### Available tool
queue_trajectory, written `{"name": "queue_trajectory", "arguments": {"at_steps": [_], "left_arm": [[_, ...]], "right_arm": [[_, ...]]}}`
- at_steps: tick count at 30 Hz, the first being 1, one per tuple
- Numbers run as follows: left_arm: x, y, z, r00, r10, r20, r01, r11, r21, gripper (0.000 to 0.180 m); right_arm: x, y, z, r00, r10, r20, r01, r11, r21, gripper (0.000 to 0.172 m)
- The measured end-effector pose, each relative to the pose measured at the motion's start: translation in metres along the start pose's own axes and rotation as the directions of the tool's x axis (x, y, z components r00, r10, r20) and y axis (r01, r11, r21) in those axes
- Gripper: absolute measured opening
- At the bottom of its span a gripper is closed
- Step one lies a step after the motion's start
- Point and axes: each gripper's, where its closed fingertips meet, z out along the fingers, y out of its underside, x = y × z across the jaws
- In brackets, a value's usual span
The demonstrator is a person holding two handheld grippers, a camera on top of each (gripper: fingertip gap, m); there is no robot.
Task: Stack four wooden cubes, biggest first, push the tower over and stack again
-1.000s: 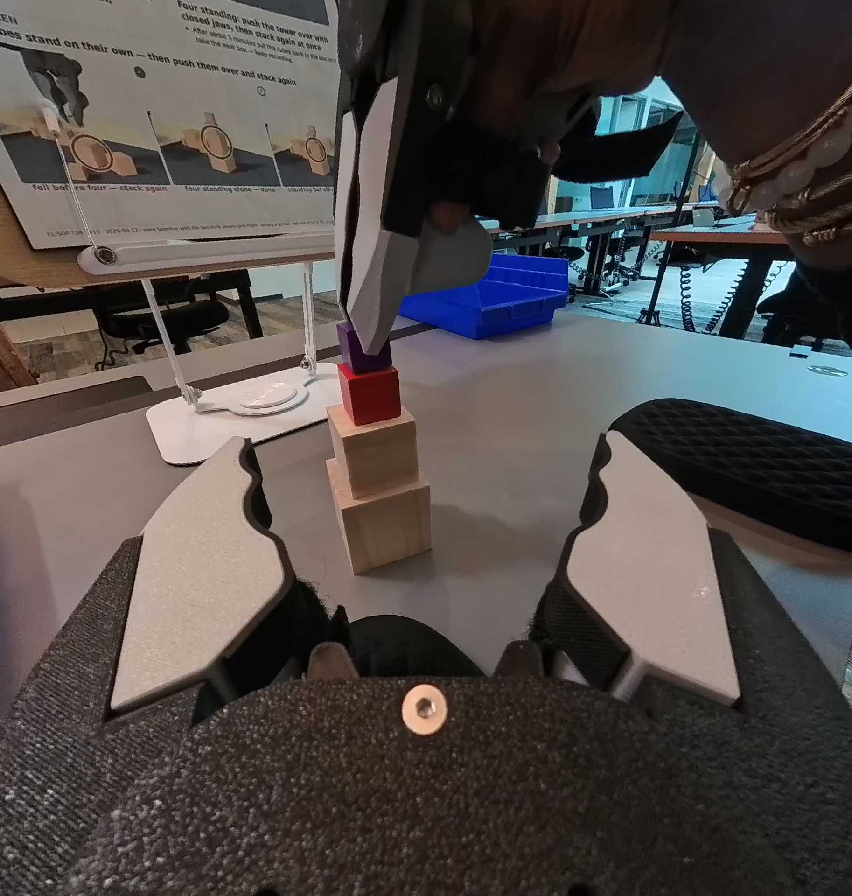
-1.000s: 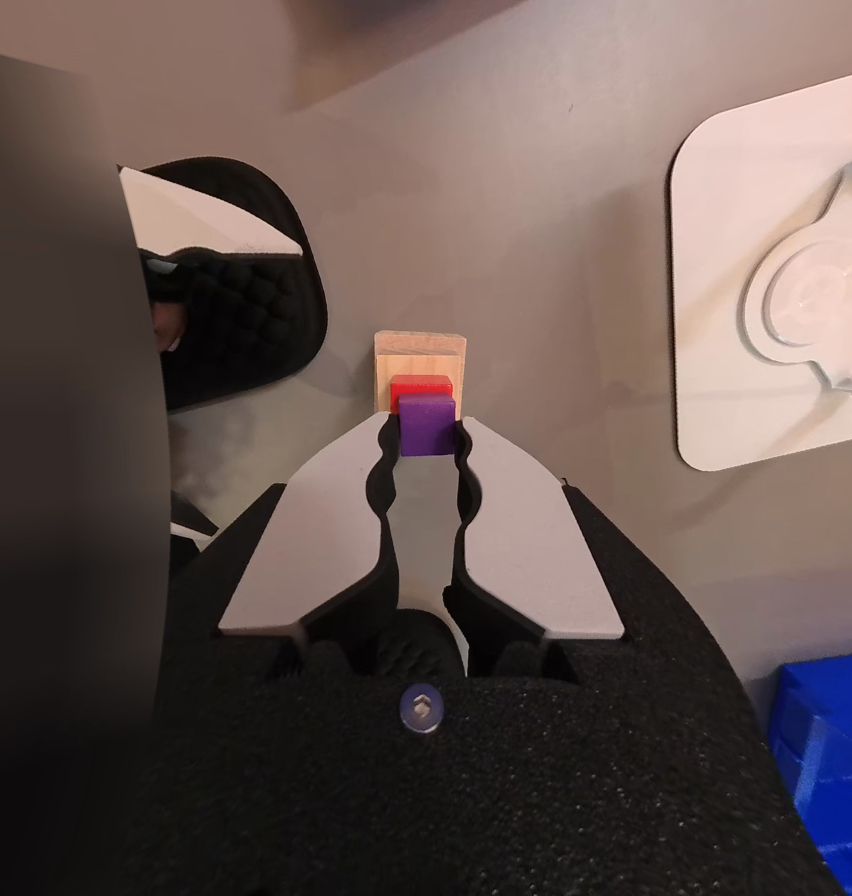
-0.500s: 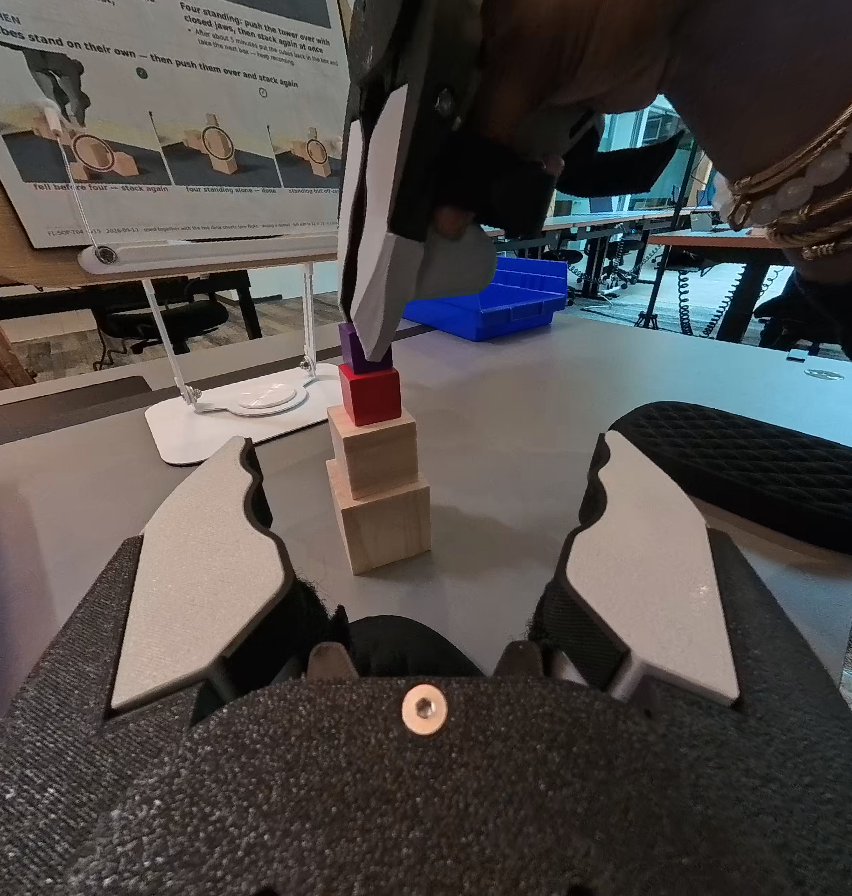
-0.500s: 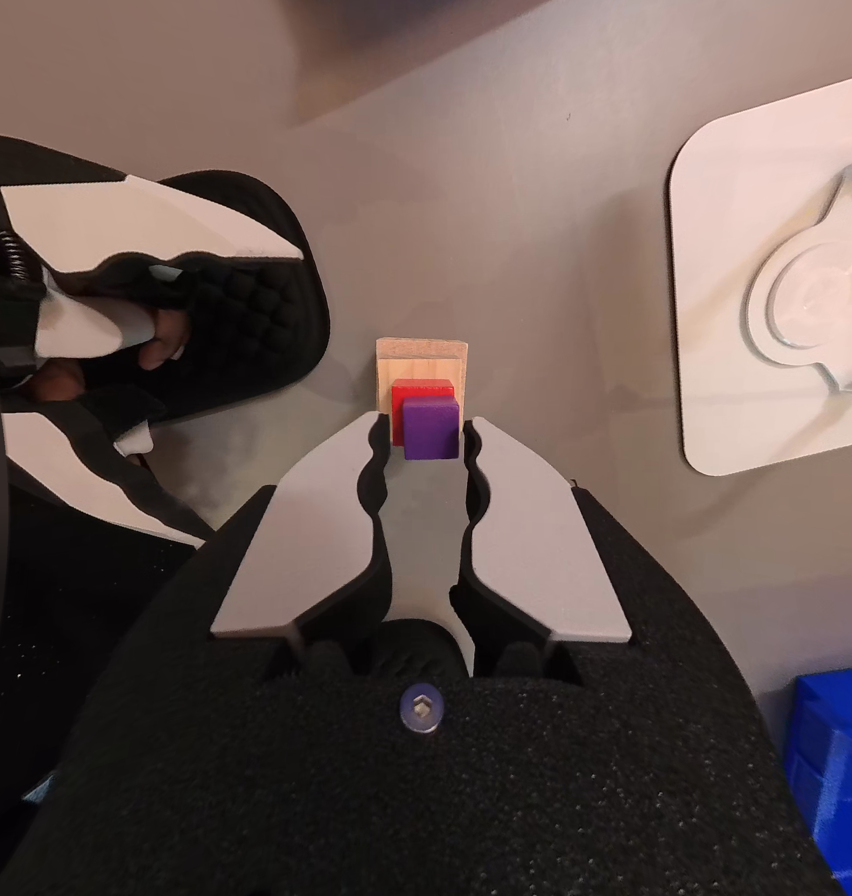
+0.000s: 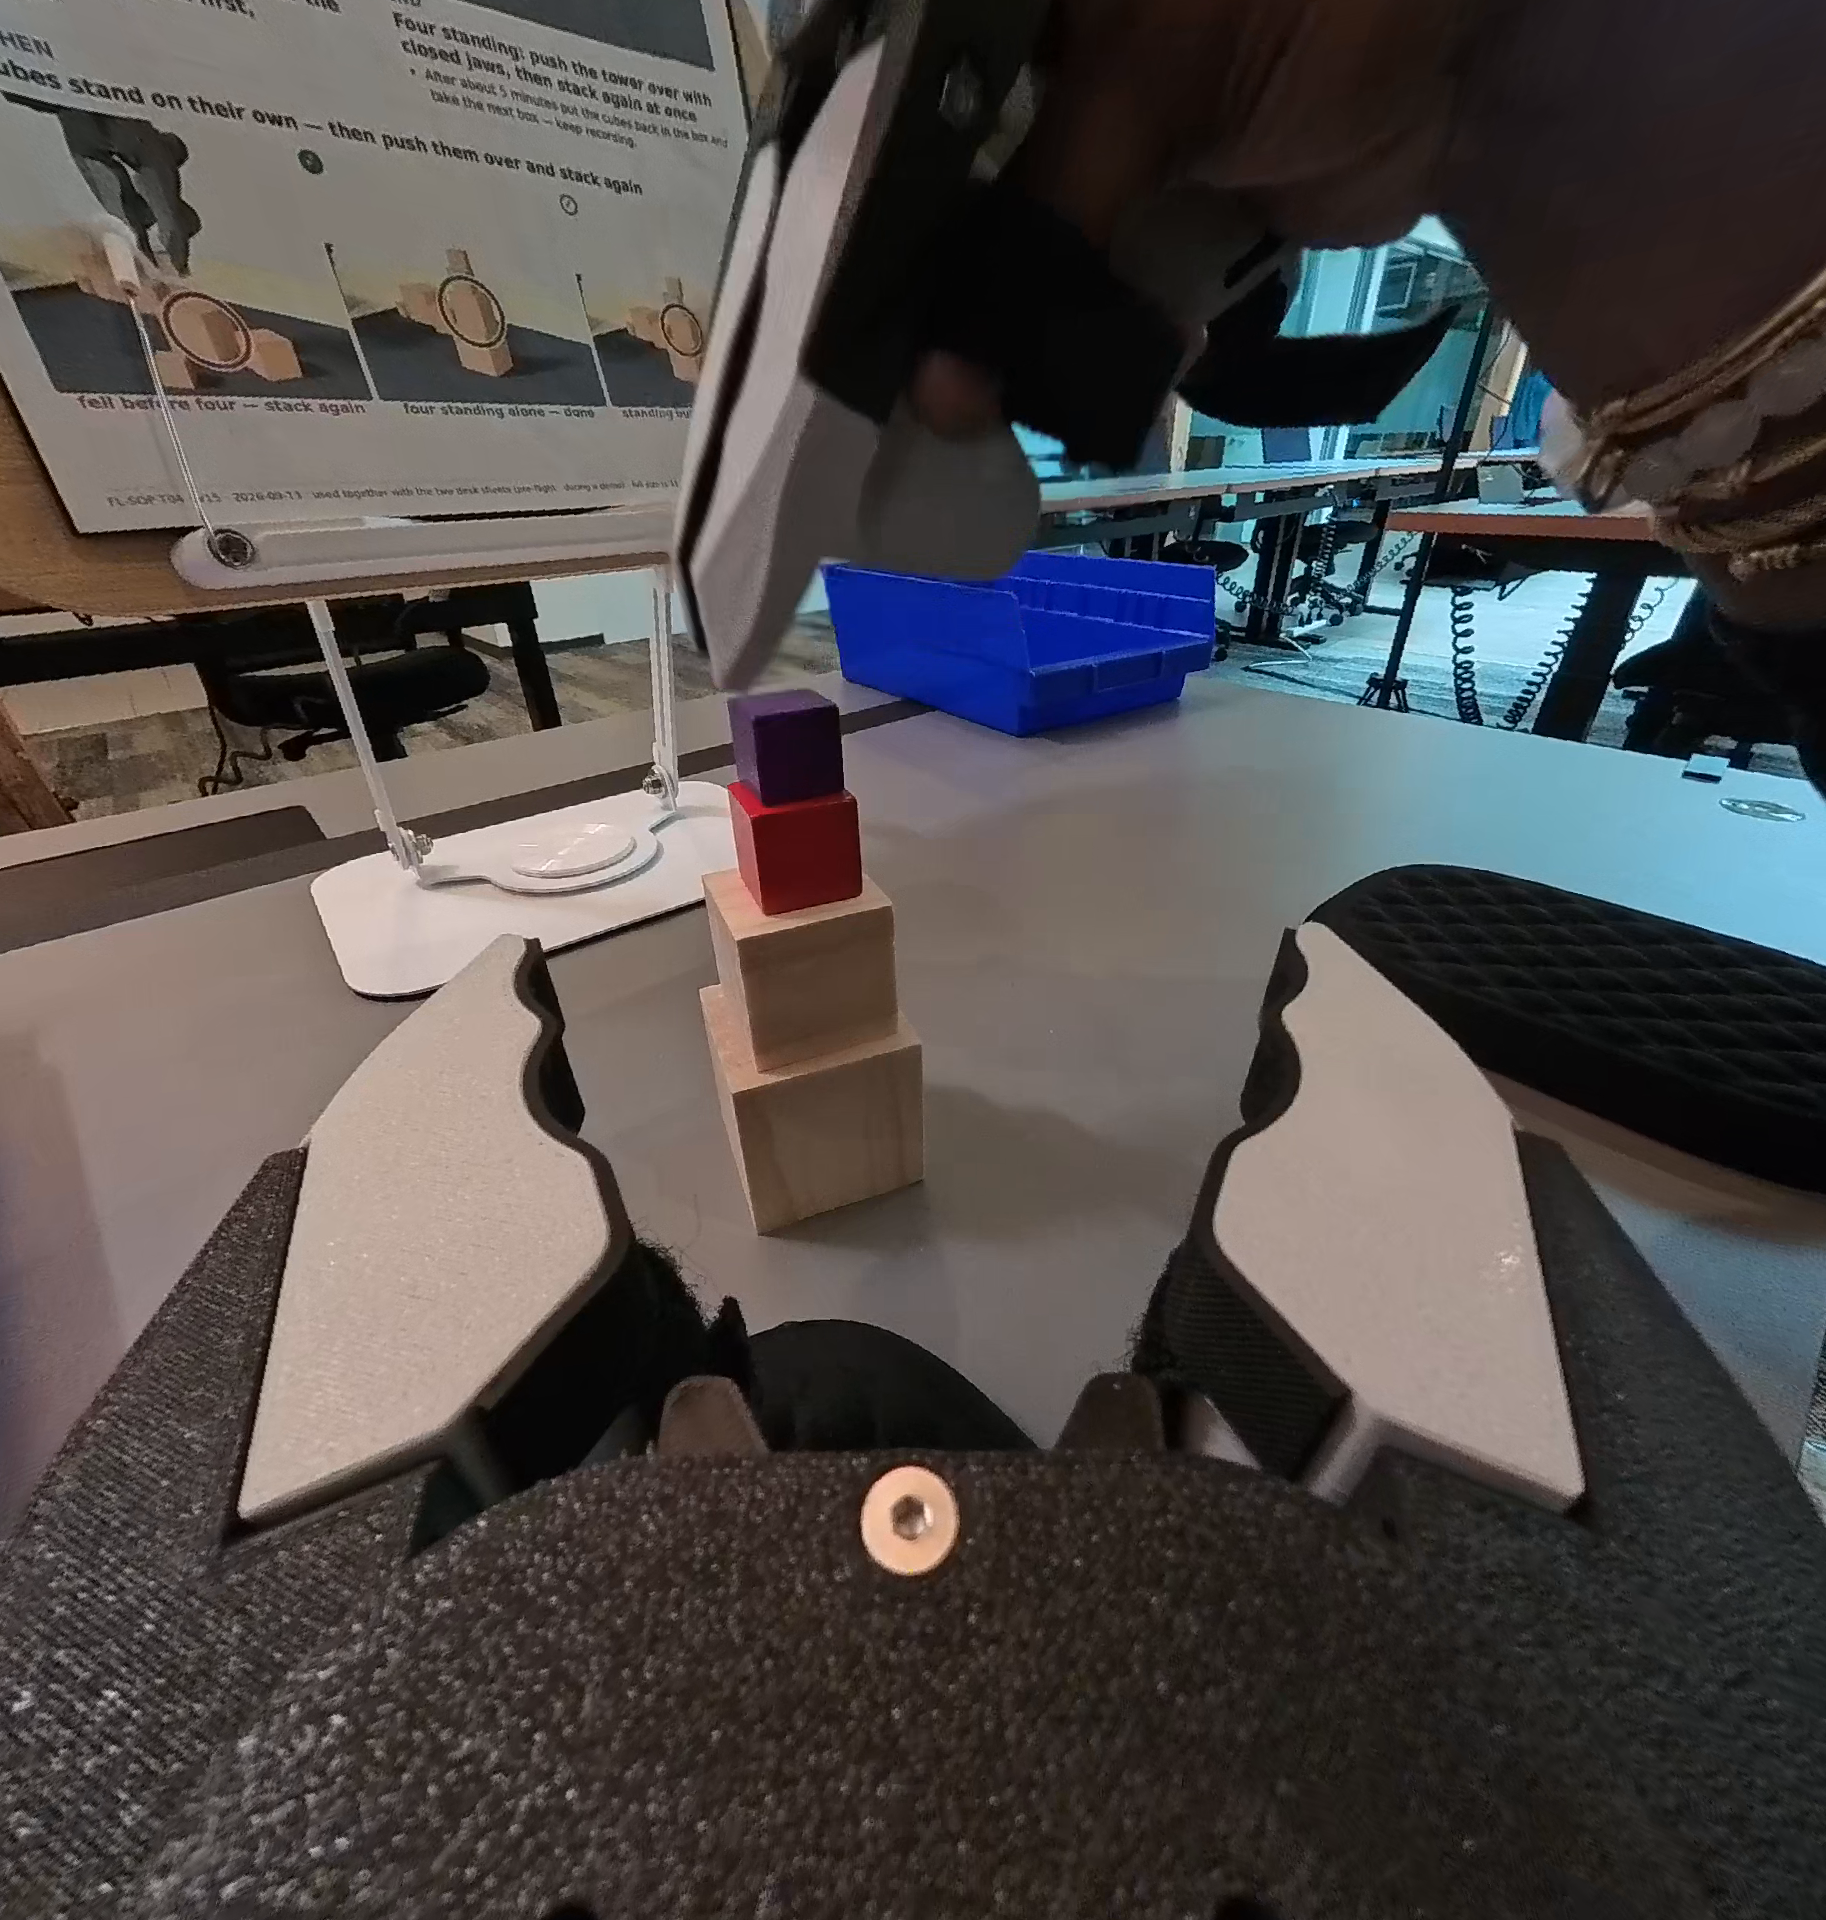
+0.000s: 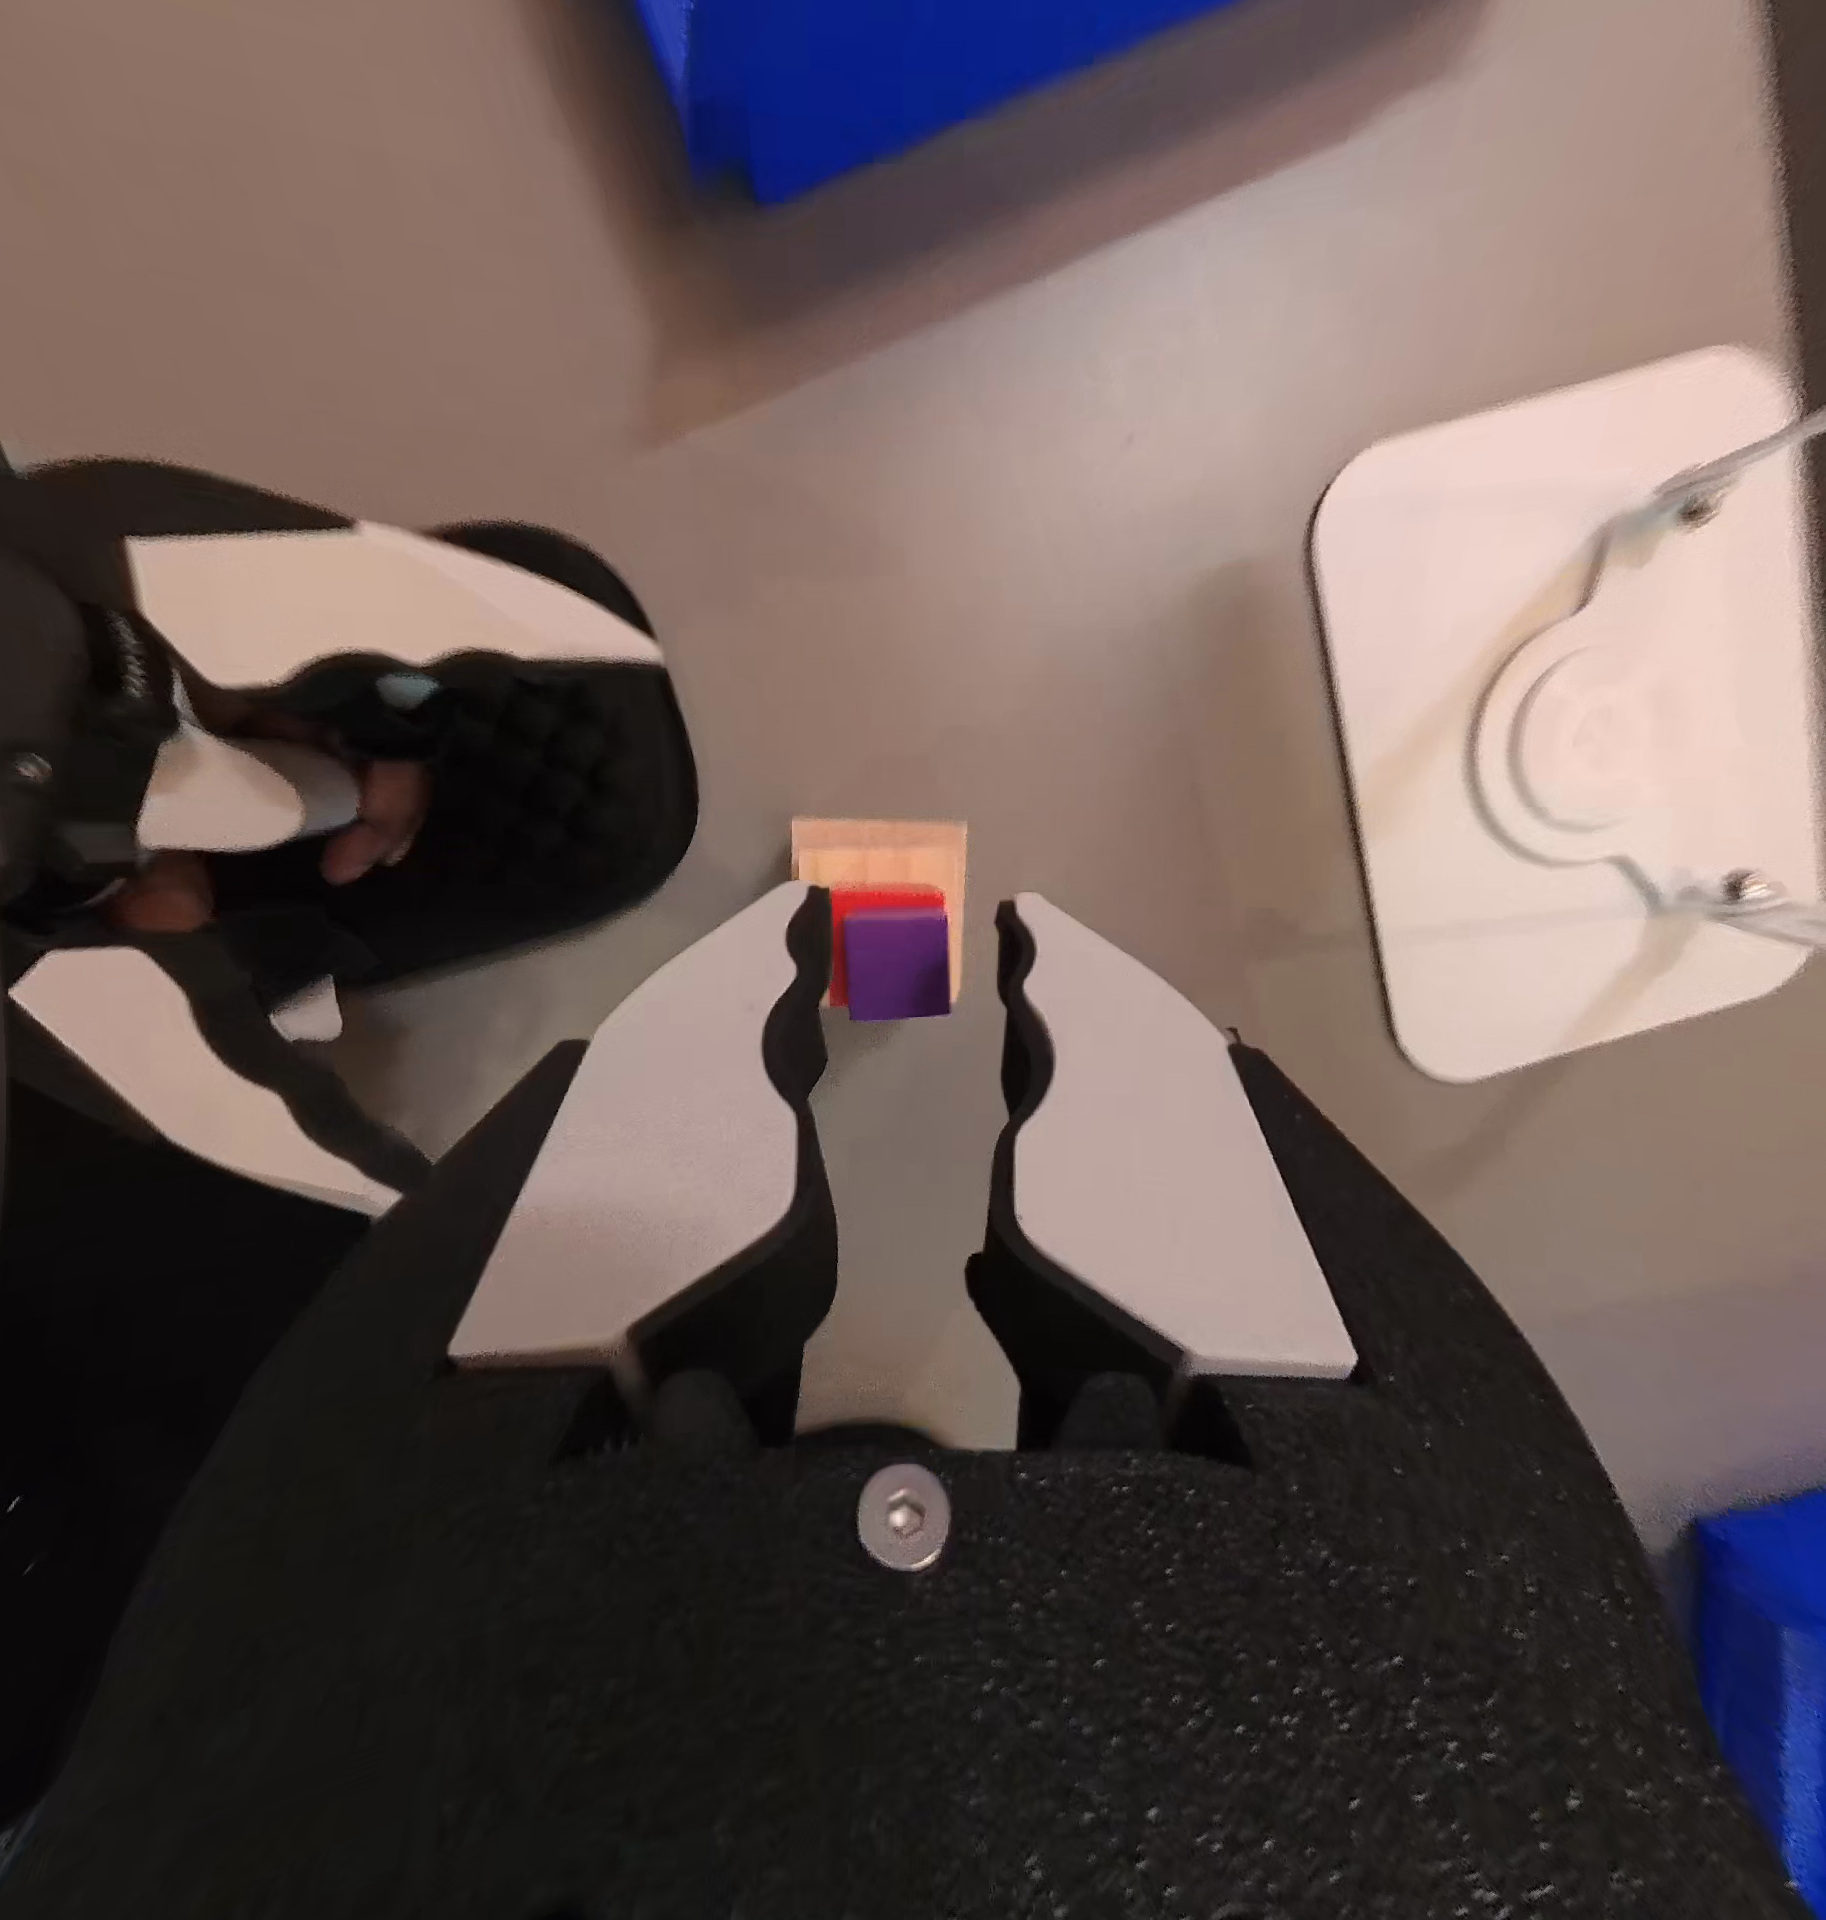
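Purple cube (image 5: 784, 743), just below right gripper (image 5: 727, 655)

**What we cannot make out**

In the right wrist view we see the blue bin (image 6: 888, 83) smeared by motion blur and cut by the top edge. The wooden cubes (image 6: 878, 857) lie mostly hidden beneath the red cube (image 6: 878, 902) and purple cube (image 6: 896, 964). The printed sheet (image 5: 348, 239) runs off the left wrist view's top.
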Motion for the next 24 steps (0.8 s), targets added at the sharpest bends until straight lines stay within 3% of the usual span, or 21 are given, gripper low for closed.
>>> {"name": "queue_trajectory", "arguments": {"at_steps": [5,11,13,19,24], "left_arm": [[0.000,0.000,0.000,1.000,-0.006,-0.003,0.006,1.000,0.002,0.126],[0.001,0.000,0.000,1.000,0.005,-0.003,-0.005,1.000,0.001,0.126],[0.001,0.000,0.000,1.000,0.008,-0.003,-0.008,1.000,0.001,0.126],[0.001,0.000,0.000,1.000,0.009,0.000,-0.009,1.000,-0.003,0.126],[0.001,0.000,0.001,1.000,0.011,0.000,-0.011,1.000,-0.002,0.126]], "right_arm": [[0.006,-0.027,-0.044,0.997,-0.001,-0.075,0.030,0.922,0.387,0.053],[0.020,-0.002,-0.071,0.989,0.104,-0.106,-0.015,0.780,0.625,0.130],[0.020,0.011,-0.074,0.989,0.118,-0.091,-0.024,0.729,0.684,0.144],[0.015,0.056,-0.077,0.991,0.100,-0.087,0.007,0.618,0.786,0.144],[0.008,0.098,-0.053,0.993,0.107,-0.054,-0.025,0.626,0.779,0.142]]}}
